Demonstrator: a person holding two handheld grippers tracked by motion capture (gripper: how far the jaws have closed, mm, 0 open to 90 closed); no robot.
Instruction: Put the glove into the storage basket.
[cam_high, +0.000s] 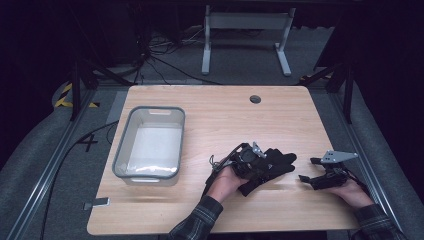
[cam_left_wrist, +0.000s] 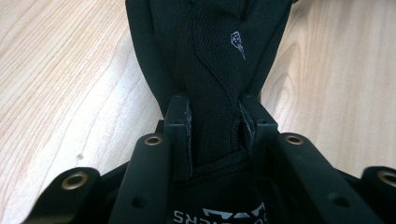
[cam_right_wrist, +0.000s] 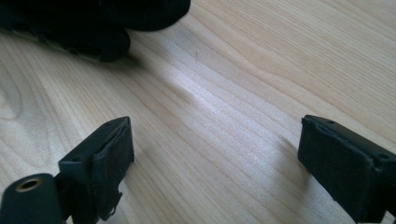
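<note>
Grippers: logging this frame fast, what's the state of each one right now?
Left gripper: closed on the black glove, pinching its fabric.
Right gripper: open, holding nothing, just above the table.

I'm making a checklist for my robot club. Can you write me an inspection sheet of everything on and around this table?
Surface: wooden table, bare wood, a round hole near the far edge.
Job's things: black glove lying on the table; grey bin at the left, looks empty.
Clutter: small grey tag at the near left corner.
Grippers: left tongs shut on the glove's cuff end; right tongs open, just above bare wood, beside the glove.
Cables: black cables on the floor behind the table.
Surroundings: grey carpet, white table legs, yellow-black tape at left.
</note>
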